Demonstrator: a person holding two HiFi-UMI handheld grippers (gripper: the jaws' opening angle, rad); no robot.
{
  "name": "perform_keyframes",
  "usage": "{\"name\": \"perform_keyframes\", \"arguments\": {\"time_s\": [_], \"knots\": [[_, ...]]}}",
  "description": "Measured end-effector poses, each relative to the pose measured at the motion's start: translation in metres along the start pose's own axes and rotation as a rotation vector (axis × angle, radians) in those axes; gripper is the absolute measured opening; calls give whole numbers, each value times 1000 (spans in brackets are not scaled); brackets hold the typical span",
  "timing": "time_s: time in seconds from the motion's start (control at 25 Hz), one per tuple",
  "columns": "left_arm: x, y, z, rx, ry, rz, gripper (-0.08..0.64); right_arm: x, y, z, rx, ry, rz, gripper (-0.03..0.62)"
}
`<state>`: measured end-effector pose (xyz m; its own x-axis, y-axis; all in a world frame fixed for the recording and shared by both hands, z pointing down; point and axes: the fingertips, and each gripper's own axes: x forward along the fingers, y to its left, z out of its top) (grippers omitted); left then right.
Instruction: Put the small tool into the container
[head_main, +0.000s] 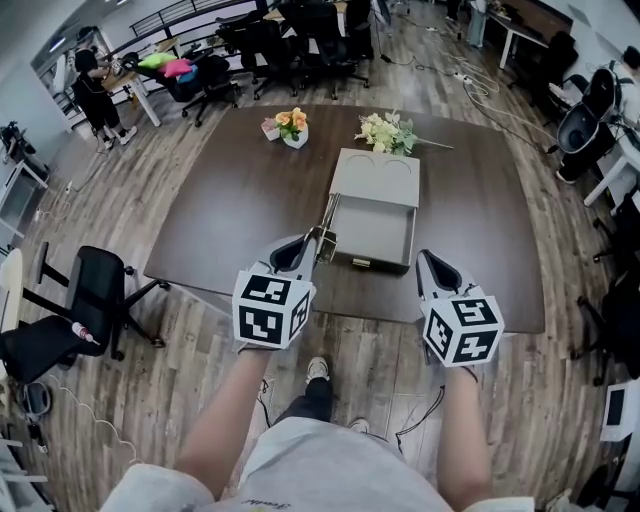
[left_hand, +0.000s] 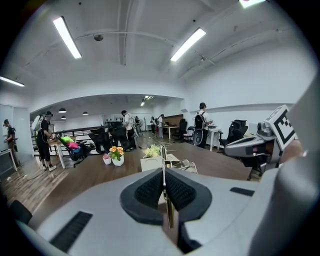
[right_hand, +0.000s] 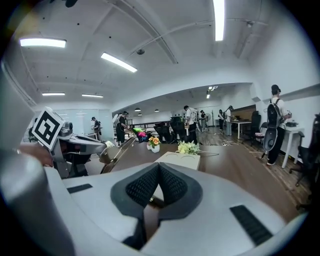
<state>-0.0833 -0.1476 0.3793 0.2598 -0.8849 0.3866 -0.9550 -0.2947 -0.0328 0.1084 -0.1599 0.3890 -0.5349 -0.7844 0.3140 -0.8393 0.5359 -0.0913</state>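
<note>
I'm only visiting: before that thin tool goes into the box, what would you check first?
1. Small tool pinched firmly in the left claw: ok.
2. Container open: ok.
3. Tool tip over the opening: cannot tell; from the head view it lines up with the container's left wall.
4. Right claw shut, empty and off the container: ok.
5. Flowers out of the way: ok, they lie behind the container.
</note>
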Motion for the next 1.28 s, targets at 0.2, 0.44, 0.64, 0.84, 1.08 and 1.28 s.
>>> {"name": "perform_keyframes", "arguments": {"time_s": [0.2, 0.44, 0.64, 0.84, 1.08, 1.28], "knots": [[29, 27, 6, 7, 15, -29, 3, 36, -1, 8, 11, 14, -20, 5], [58, 50, 8, 0, 32, -67, 2, 68, -3, 16, 15, 34, -46, 5], [75, 60, 5, -6, 41, -100, 2, 84, -3, 17, 21, 50, -70, 5], [90, 70, 3, -17, 47, -130, 2, 97, -3, 17, 36, 58, -97, 5], [109, 79, 5, -19, 48, -173, 2, 110, -5, 19, 47, 65, -141, 5], [120, 85, 8, -17, 44, -204, 2, 119, -7, 25, 47, 65, -176, 5]]}}
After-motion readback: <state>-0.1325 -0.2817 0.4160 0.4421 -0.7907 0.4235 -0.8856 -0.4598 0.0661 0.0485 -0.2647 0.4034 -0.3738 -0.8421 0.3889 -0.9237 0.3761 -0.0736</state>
